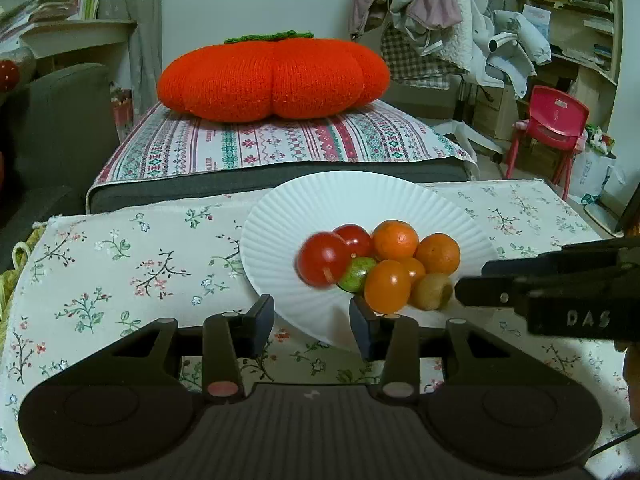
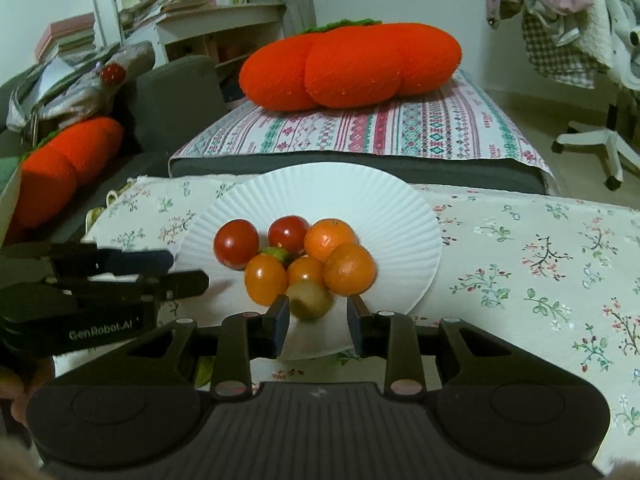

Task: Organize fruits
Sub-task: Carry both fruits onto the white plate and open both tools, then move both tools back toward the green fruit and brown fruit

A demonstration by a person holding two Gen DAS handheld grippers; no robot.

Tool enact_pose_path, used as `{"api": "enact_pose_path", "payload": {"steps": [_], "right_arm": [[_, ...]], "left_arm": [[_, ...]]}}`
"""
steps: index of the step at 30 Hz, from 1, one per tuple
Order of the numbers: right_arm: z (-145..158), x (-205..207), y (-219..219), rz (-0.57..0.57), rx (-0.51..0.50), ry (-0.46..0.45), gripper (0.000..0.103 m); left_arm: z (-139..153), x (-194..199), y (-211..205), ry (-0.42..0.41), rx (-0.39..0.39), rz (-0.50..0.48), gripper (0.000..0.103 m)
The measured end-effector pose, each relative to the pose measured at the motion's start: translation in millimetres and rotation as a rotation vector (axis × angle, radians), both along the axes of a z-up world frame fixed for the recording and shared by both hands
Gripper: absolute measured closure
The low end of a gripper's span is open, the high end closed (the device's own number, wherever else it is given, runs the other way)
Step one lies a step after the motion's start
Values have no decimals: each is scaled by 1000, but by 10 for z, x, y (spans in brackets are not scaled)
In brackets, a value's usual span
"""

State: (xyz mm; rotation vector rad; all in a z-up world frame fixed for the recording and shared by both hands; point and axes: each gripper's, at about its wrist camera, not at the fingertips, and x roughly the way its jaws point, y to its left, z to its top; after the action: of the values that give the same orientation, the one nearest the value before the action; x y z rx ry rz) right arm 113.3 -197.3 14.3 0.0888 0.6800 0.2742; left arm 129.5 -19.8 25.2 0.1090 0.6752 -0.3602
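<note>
My right claw point(image 2: 318, 320) hangs open behind the kiwi point(image 2: 310, 300), my left claw point(image 1: 312, 322) open at the plate point(image 1: 280, 216), fruit heaped there to stay together.

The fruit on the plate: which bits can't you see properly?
- Green fruit: in both views mostly hidden behind the orange fruits piled in front.
- Front red tomato: blurred in the left wrist view.
- Brownish fruit: blurred in the right wrist view; kind unclear.
- White plate: near rim covered by each hand-held gripper's fingers.

8 fruits point(image 2: 296, 264), 1 plate point(image 2: 360, 196)
</note>
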Motion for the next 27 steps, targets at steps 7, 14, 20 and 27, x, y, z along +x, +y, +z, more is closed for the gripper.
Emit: {"api": "enact_pose_path", "payload": {"steps": [7, 14, 20, 27], "right_arm": [[76, -9, -122, -41, 48, -6, 70], [92, -24, -127, -58, 43, -1, 49], [115, -33, -149, -77, 44, 0, 27], [137, -51, -169, -96, 70, 17, 11]], "left_arm": [[69, -47, 23, 0, -29, -4, 79], [79, -83, -8, 2, -23, -13, 77], [82, -110, -17, 7, -25, -13, 73], [124, -184, -14, -10, -4, 25, 68]]}}
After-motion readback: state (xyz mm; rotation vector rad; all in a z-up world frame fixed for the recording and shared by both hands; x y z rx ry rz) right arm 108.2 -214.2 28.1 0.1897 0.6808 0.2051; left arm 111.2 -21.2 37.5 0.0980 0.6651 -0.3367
